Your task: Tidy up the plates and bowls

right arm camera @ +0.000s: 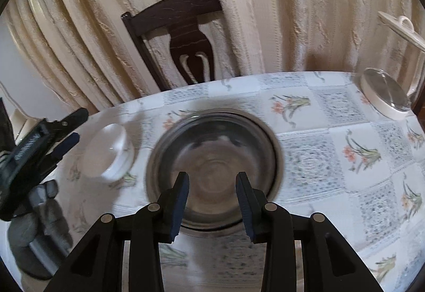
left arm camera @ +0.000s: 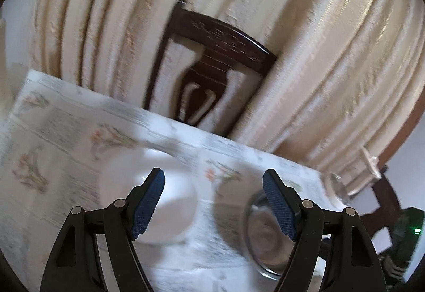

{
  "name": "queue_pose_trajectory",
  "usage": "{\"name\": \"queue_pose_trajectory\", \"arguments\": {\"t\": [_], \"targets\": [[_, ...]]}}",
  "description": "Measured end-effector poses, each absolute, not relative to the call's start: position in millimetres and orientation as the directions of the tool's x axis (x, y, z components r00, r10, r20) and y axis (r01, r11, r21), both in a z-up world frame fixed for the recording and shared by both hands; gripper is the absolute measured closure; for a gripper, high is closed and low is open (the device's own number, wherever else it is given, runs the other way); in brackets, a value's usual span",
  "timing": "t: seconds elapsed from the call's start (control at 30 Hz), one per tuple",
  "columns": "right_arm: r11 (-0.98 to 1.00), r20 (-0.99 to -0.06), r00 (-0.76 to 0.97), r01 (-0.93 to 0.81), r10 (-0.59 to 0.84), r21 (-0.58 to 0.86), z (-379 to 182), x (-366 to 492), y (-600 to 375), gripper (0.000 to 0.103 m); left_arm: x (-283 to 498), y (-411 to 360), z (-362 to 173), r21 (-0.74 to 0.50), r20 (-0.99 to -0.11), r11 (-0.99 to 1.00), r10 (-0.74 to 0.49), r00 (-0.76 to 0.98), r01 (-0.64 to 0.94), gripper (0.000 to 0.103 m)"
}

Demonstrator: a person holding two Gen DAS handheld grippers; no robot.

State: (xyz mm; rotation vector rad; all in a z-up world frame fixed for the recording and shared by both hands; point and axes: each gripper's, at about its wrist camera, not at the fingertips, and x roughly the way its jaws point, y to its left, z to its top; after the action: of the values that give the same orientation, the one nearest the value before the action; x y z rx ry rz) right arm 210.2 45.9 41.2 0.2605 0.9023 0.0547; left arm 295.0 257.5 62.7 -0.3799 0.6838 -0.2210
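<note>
Steel bowl [right arm camera: 215, 156] — just beyond the gaping right claw [right arm camera: 212, 201].

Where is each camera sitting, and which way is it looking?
Left wrist view: sits on the left gripper, looking forward over its open blue fingers at the white bowl and glass bowl on the flowered tablecloth.
Right wrist view: sits on the right gripper, looking down at the glass bowl; the left gripper and a gloved hand show at its left.
Both views share the two bowls, the tablecloth, the dark wooden chair and the cream curtain.
</note>
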Motion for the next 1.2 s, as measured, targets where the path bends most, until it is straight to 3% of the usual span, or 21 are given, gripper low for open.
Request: {"name": "queue_pose_trajectory", "arguments": {"t": [0.33,0.7,0.9,1.07,1.2], "targets": [[0.932,-0.731,0.607,-0.046,0.311,0.359,42.3,226.9,98.1,0.063,318.5,311.8,35.7,-0.392,-0.631,0.917,-0.208,0.747,-0.077,0.026],[0.892,-0.733,0.532,-0.104,0.423,0.44,25.2,259.6,148.8,0.063,329.2,344.2,2.9,-0.454,-0.679,0.88,-0.241,0.694,-0.139,0.026],[0.909,-0.772,0.498,-0.088,0.394,0.407,5.0,276.6,168.2,0.063,332.3,344.5,-3.4,-0.485,-0.677,0.866,-0.282,0.68,-0.124,0.027],[0.92,-0.787,0.498,-0.061,0.364,0.387,-6.4,287.2,174.4,0.062,336.4,342.4,-9.8,-0.488,-0.683,0.865,-0.293,0.669,-0.119,0.037],[0.923,-0.795,0.49,-0.061,0.358,0.379,-13.1,296.3,180.2,0.062,339.5,343.4,-17.1,-0.484,-0.696,0.865,-0.291,0.656,-0.131,0.057]]}}
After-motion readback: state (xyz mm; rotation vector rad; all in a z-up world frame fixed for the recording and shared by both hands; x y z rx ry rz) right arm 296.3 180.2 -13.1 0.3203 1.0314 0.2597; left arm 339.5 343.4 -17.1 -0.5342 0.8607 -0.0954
